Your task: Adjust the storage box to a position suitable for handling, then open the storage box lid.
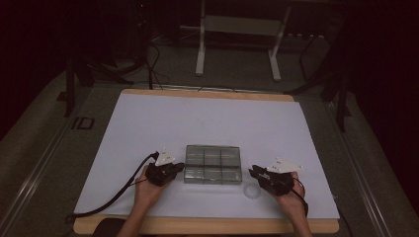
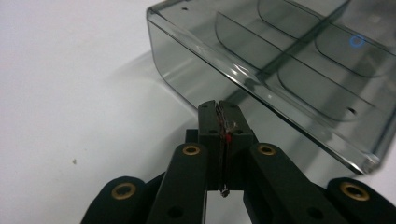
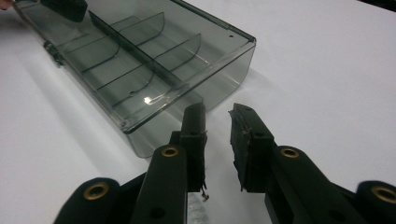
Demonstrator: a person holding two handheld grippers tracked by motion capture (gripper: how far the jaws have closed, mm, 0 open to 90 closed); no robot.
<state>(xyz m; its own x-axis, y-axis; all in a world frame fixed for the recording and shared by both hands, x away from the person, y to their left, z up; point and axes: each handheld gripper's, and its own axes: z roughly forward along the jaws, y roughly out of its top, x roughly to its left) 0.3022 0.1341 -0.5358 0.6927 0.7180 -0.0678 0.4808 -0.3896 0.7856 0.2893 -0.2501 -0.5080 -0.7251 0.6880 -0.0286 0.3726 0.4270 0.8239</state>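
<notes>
White sheeting covers our counter (image 1: 148,128). At left, our left tongs (image 1: 174,169) are pressed together, empty, tips at the smoky compartment box (image 1: 213,164). At right, our right tongs (image 1: 255,173) stand apart just beside its other end. We judge we're still approaching; next we must grip both ends.

Compartment box (image 1: 213,164): smoke-grey transparent plastic, glossy, smooth, catching highlights along lid edge and dividers. Bench (image 1: 207,227): pale wood edge, matt; top covered by white sheet (image 1: 207,123), matt, smooth, paper-like, faint specks. Left gripper (image 2: 219,108): black plastic, matt to satin, brass-coloured metal rivets; inner pads rough and worn. Right gripper (image 3: 217,116): same black plastic and brass-coloured rivets, pad faces frayed, rough. Grey plate (image 1: 283,166) on top: flat, matt. Cable (image 1: 111,197): black, smooth sheath.
</notes>
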